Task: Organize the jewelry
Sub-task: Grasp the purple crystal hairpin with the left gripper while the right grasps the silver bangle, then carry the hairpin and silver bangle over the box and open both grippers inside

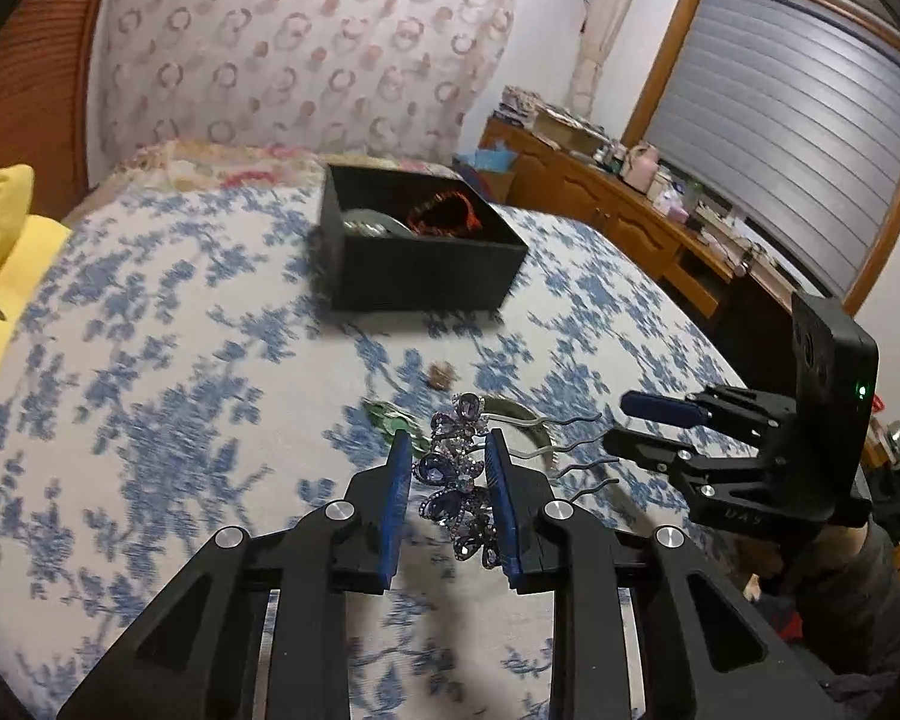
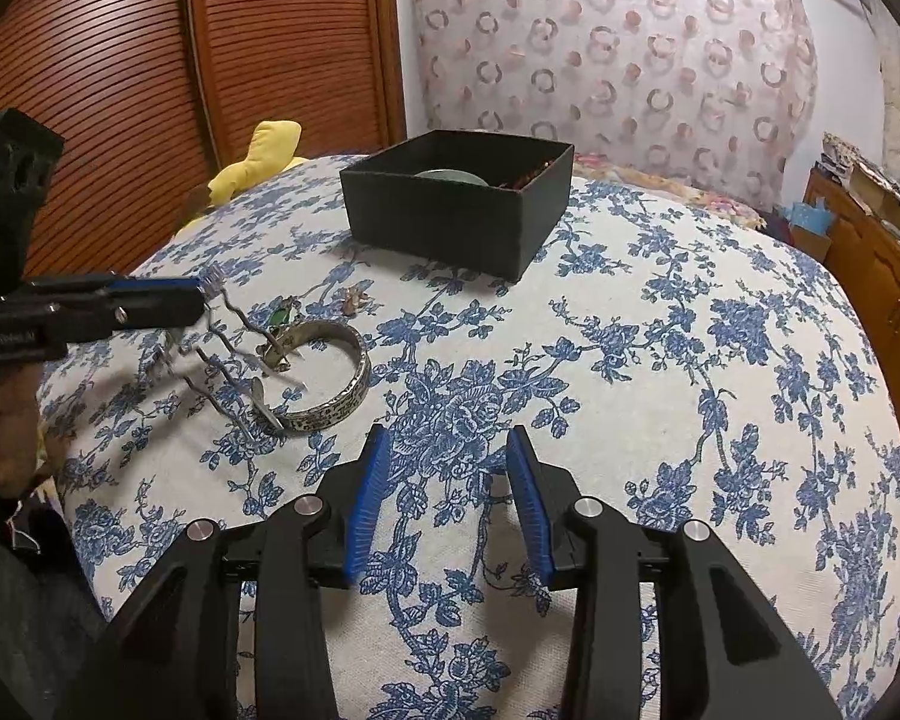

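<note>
L wrist: left gripper (image 1: 447, 483) clamped on jeweled hair comb (image 1: 459, 474), prongs pointing right; black box (image 1: 420, 240) lies ahead, well apart.
R wrist: right gripper (image 2: 447, 504) open, empty; silver bangle (image 2: 324, 372) ahead-left, near.

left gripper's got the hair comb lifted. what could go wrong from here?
1. The left gripper pinches only the purple rhinestone flower hair comb by its jeweled head; it could twist or slip en route to the black cardboard box.
2. Its wavy metal prongs hang over the silver cuff bangle and may snag it.
3. The left view is blurred: fast motion raises the drop risk.
</note>
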{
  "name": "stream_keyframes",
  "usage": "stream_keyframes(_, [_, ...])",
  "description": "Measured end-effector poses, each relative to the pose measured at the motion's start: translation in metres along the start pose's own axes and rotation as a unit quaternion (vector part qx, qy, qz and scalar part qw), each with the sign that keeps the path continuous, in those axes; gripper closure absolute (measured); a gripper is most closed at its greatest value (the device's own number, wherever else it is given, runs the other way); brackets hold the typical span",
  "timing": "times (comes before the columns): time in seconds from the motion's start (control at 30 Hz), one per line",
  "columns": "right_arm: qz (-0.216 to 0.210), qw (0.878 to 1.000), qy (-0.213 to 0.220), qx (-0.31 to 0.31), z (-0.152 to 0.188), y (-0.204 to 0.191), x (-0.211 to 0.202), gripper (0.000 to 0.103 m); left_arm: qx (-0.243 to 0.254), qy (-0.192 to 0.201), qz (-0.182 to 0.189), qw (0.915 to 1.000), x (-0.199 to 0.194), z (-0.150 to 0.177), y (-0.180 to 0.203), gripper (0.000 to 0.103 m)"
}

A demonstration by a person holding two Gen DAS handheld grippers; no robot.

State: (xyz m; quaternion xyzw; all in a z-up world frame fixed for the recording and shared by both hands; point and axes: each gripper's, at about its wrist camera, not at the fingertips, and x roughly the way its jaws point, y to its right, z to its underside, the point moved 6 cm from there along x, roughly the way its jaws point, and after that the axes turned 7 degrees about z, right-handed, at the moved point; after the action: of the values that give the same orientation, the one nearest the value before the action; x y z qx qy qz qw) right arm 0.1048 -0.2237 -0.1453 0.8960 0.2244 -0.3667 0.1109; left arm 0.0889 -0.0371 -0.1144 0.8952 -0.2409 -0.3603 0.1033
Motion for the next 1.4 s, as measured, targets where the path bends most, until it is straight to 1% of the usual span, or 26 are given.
stream_keyframes(0.17, [-0.009,1.000,0.003,-0.019,-0.012,-0.014,0.003,0.060,-0.001,0.019,-0.015,0.9997,-0.015,-0.006,-0.010,0.080])
stream_keyframes(0.27, [-0.013,0.999,0.003,-0.032,-0.020,-0.023,0.007,0.060,0.000,0.037,-0.029,0.9989,-0.026,-0.009,-0.016,0.080])
stream_keyframes(0.43, [-0.022,0.998,0.000,-0.051,-0.034,-0.038,0.018,0.061,0.000,0.058,-0.036,0.9977,-0.038,-0.015,-0.019,0.080])
stream_keyframes(0.57, [-0.018,0.997,-0.014,-0.070,-0.041,-0.043,0.030,0.067,0.000,0.066,-0.042,0.9970,-0.046,-0.018,-0.024,0.080])
stream_keyframes(0.7, [-0.020,0.996,-0.031,-0.079,-0.038,-0.044,0.039,0.073,-0.003,0.068,-0.046,0.9966,-0.047,-0.020,-0.029,0.080])
stream_keyframes(0.73, [-0.020,0.996,-0.033,-0.081,-0.037,-0.044,0.040,0.078,-0.003,0.068,-0.047,0.9966,-0.047,-0.020,-0.031,0.080])
stream_keyframes(0.77, [-0.019,0.996,-0.037,-0.083,-0.035,-0.043,0.042,0.090,-0.004,0.068,-0.048,0.9965,-0.047,-0.020,-0.032,0.080])
stream_keyframes(0.87, [-0.022,0.995,-0.039,-0.094,-0.031,-0.045,0.040,0.097,-0.003,0.068,-0.048,0.9965,-0.046,-0.021,-0.033,0.080])
stream_keyframes(0.97, [-0.023,0.995,-0.030,-0.092,-0.031,-0.043,0.035,0.097,-0.001,0.067,-0.049,0.9965,-0.046,-0.021,-0.033,0.080])
stream_keyframes(1.07, [-0.010,0.996,-0.017,-0.087,-0.033,-0.035,0.027,0.097,0.004,0.069,-0.049,0.9964,-0.044,-0.027,-0.033,0.080])
stream_keyframes(1.2, [-0.004,0.997,0.007,-0.071,-0.044,-0.022,0.014,0.098,0.009,0.072,-0.049,0.9962,-0.041,-0.037,-0.032,0.080])
stream_keyframes(1.33, [0.007,0.997,0.023,-0.069,-0.055,-0.010,0.005,0.098,0.014,0.074,-0.047,0.9960,-0.035,-0.051,-0.030,0.080])
stream_keyframes(1.4, [0.026,0.996,0.029,-0.079,-0.060,-0.006,0.006,0.098,0.017,0.076,-0.047,0.9959,-0.032,-0.056,-0.029,0.080])
